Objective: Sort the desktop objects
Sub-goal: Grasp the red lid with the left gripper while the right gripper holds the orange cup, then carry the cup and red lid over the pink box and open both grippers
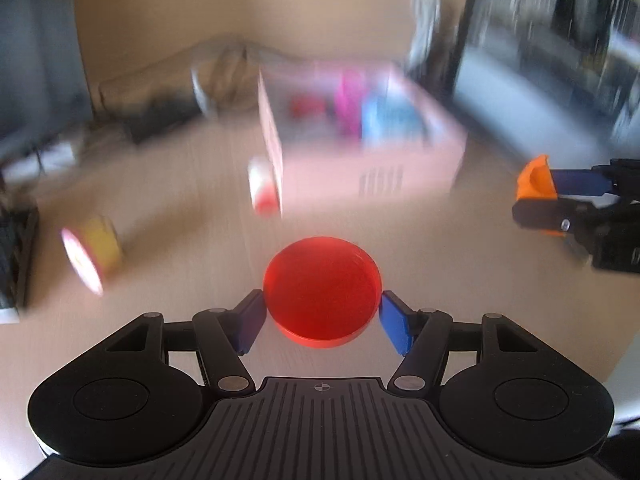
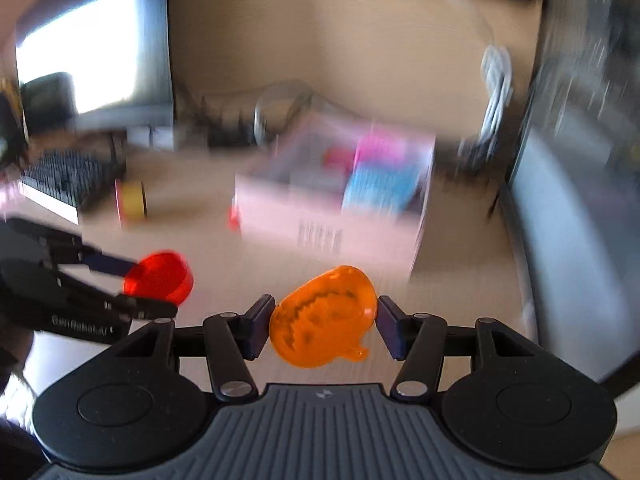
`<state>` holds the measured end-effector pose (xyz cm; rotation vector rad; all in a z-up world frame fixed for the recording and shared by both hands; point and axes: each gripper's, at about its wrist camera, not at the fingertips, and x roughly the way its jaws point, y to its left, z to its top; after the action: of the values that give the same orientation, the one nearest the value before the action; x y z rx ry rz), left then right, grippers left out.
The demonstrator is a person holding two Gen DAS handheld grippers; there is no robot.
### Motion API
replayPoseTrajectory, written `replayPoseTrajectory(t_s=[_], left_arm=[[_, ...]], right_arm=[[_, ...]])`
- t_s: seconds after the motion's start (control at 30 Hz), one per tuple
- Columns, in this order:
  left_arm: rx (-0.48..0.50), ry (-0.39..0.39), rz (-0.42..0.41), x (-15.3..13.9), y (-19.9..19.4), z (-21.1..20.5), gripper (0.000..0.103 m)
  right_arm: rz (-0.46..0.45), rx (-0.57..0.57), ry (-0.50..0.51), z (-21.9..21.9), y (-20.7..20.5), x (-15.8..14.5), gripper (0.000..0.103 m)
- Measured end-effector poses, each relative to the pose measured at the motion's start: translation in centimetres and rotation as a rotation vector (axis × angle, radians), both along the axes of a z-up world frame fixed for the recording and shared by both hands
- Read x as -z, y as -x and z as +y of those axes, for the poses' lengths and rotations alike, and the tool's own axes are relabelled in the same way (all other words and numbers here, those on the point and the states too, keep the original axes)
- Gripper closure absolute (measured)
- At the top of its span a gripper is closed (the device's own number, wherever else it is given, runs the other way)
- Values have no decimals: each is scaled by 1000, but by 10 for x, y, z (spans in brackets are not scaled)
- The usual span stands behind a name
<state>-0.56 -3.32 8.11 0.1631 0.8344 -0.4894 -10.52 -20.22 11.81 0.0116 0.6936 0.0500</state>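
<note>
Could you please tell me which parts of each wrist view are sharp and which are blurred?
Left wrist: the left gripper and its red cup are sharp; the pink box and desk smear with motion blur. Right wrist: the right gripper and orange mould are crisp; the box streaks, and the monitor glares white.

pink box [image 1: 360, 160] contents blurred, keyboard [image 1: 14, 252] cropped

Two grippers are working here, the left gripper [image 1: 322, 318] and the right gripper [image 2: 325, 326]. One red round mould [image 1: 322, 292] and one orange mould [image 2: 324, 316] are showing, one pink box [image 1: 360, 160], and two small tubs: yellow tub [image 1: 94, 254], red-and-white tub [image 1: 262, 188].
</note>
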Motion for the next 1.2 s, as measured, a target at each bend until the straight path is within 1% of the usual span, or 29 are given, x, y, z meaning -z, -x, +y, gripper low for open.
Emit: replayPoseTrajectory(t_s=[0.03,0.1,0.17,0.23,0.3,0.4,0.43,0.53,0.63,0.67,0.7,0.77,0.8,0.9,1.03,1.07,1.1,1.2], left_arm=[[-3,40,-50,-19,-3,-1,35],[-6,92,-123,-46,-13,-5,35],[-14,124,-176,-65,-25,-14,35],[-17,118,-217,-72,-39,-28,35],[-14,100,-222,-67,-52,-43,35],[-6,77,-190,-48,-75,-65,35],[-5,69,-180,-41,-83,-70,35],[8,50,-156,-24,-105,-83,35],[23,29,-147,-8,-122,-88,34],[24,17,-131,-3,-129,-88,32],[21,10,-109,3,-137,-88,26],[14,15,-70,10,-142,-80,20],[17,18,-64,11,-143,-76,16],[5,18,-70,12,-137,-62,12],[-28,43,-48,9,-132,-39,9],[-40,43,-44,10,-131,-33,8],[-50,40,-41,10,-129,-27,8],[-92,29,-32,13,-125,-7,7]], right_arm=[[-53,3,-1,-4,-1,-18,47],[-154,17,3,-12,-7,-50,47],[-222,24,6,-18,-18,-71,47],[-260,40,15,-21,-35,-80,47],[-266,51,-5,-25,-55,-82,47],[-239,64,-70,-34,-86,-77,47],[-229,71,-78,-36,-95,-75,47],[-206,82,-74,-40,-123,-66,47],[-189,78,-73,-42,-148,-58,47],[-181,78,-71,-43,-157,-55,47],[-167,80,-71,-45,-167,-51,47],[-128,75,-85,-47,-188,-40,47],[-108,71,-94,-47,-197,-34,47],[-48,60,-102,-41,-221,-9,47],[27,40,-114,-27,-245,23,47],[40,38,-120,-25,-250,29,45],[52,36,-125,-23,-254,33,42],[62,36,-117,-19,-254,39,39]])
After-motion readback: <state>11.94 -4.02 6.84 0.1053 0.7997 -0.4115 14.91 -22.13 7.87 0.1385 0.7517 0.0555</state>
